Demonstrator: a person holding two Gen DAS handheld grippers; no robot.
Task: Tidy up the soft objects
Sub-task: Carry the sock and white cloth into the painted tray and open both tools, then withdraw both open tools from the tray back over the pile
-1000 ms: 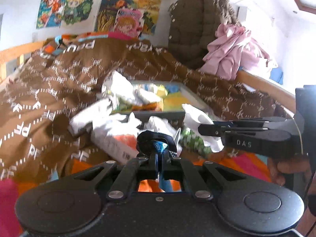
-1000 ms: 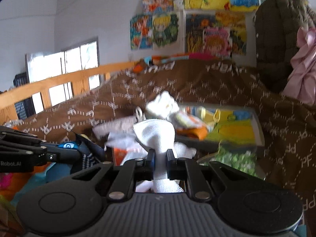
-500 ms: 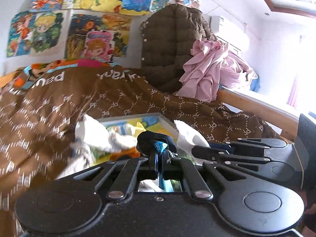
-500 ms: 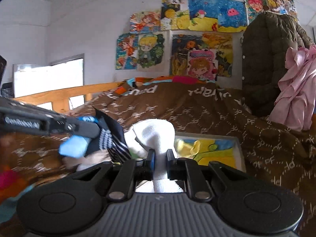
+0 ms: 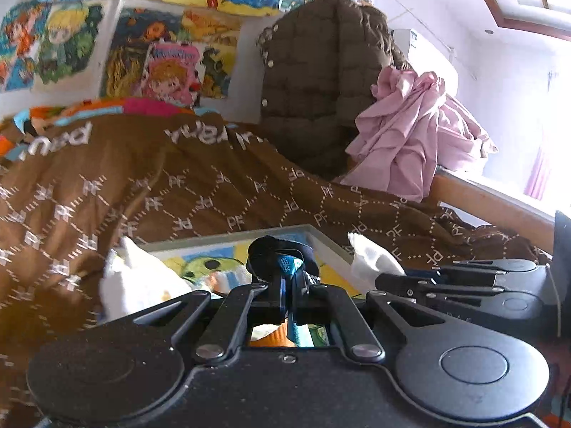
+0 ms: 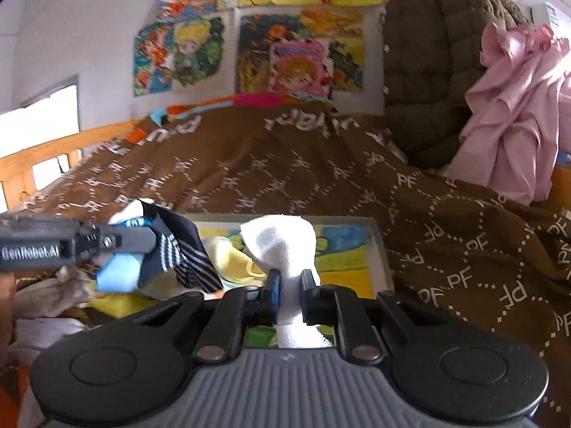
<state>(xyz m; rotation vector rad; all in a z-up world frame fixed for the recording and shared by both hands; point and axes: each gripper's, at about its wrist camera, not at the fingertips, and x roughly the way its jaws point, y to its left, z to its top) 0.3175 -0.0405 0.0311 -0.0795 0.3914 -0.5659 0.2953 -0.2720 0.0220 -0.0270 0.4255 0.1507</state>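
Observation:
My left gripper (image 5: 289,287) is shut on a dark navy and blue sock (image 5: 282,256), which bunches above the fingertips. In the right wrist view the same gripper (image 6: 150,240) comes in from the left, its striped navy sock (image 6: 178,253) hanging down. My right gripper (image 6: 289,285) is shut on a white sock (image 6: 282,242) that stands up between the pads. In the left wrist view the right gripper (image 5: 382,280) lies to the right with the white sock (image 5: 371,256) at its tip. Both hover over a grey-rimmed tray (image 6: 378,246) with a colourful picture bottom.
A brown patterned blanket (image 5: 178,185) covers the bed. Several loose white and yellow soft pieces (image 5: 139,281) lie at the tray's left. A brown quilted coat (image 6: 428,71) and pink cloth (image 6: 517,107) hang at the right. A wooden rail (image 6: 46,153) runs along the left.
Both grippers have swung to the right, each keeping its sock. The pile of soft things has slid out to the left, and the tray now sits right in front of both.

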